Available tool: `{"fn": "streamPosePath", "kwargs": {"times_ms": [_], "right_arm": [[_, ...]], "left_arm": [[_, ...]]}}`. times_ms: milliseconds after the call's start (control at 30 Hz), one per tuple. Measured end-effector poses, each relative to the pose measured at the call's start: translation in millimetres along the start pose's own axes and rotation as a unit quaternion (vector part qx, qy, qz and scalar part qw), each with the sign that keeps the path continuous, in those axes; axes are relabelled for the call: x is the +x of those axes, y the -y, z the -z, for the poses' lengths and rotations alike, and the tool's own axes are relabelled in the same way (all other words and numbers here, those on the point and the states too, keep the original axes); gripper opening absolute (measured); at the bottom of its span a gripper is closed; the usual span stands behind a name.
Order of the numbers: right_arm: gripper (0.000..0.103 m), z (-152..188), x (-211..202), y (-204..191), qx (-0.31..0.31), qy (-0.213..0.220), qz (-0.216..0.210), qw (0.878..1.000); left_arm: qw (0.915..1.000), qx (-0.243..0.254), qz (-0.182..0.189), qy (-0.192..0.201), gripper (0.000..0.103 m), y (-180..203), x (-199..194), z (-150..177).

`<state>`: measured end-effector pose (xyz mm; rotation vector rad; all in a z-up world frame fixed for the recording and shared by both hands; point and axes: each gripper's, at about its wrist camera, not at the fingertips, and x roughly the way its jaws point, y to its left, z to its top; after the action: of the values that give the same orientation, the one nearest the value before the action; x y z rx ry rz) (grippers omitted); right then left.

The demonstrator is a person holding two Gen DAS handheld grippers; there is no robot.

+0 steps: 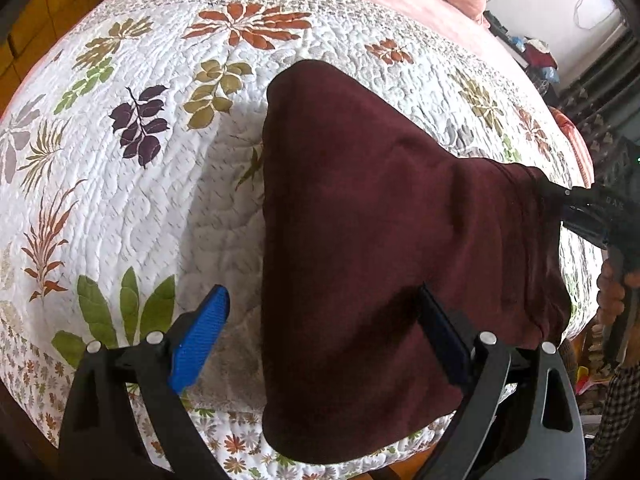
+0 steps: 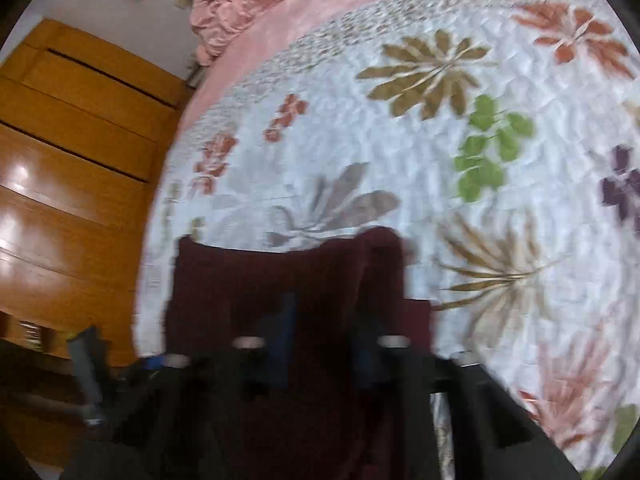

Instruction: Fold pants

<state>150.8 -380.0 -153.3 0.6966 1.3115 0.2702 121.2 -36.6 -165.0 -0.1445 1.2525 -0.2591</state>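
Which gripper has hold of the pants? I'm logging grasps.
The right gripper: its fingers are closed on the maroon pants, pulling a corner taut. The left gripper is wide open, one finger beside the cloth, one over it.

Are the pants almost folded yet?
Partway, it seems. The maroon pants already look doubled into a wide panel on the flowered quilt. Right now the right gripper pinches one corner and pulls it taut, while the left gripper is open around the near edge. Still left: at least one more fold and smoothing flat.
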Motion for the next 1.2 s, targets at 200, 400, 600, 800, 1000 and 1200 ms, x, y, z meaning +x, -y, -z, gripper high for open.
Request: {"fn": "streamPosePath", "kwargs": {"times_ms": [200, 400, 600, 800, 1000, 1200], "right_arm": [[0.008, -9.0, -19.4, -8.1, -0.018, 0.037, 0.028, 0.999], [0.007, -8.6, 0.3, 13.6, 0.005, 0.015, 0.047, 0.999], [0.055, 19.7, -37.5, 4.3, -0.010, 0.044, 0.007, 0.999], [0.072, 79.7, -72.3, 2.1, 0.003, 0.044, -0.032, 0.999], [0.073, 115.7, -51.4, 8.6, 0.031, 0.012, -0.042, 0.999], [0.073, 117.8, -30.8, 6.1, 0.028, 0.002, -0.035, 0.999]], "left_arm": [[0.9999, -0.004, 0.008, 0.008, 0.093, 4.4, -4.6, -1.6], [0.9999, 0.007, -0.003, -0.009, 0.095, 15.7, 17.5, 2.0], [1.0000, 0.002, 0.007, -0.006, 0.094, 13.7, 7.4, 4.0], [0.9997, -0.012, 0.023, -0.001, 0.094, 6.3, -8.8, 20.0], [0.9996, -0.019, 0.022, -0.004, 0.094, 3.8, -6.7, 30.3], [0.9996, -0.012, 0.024, -0.009, 0.094, 7.9, -3.6, 31.1]]}}
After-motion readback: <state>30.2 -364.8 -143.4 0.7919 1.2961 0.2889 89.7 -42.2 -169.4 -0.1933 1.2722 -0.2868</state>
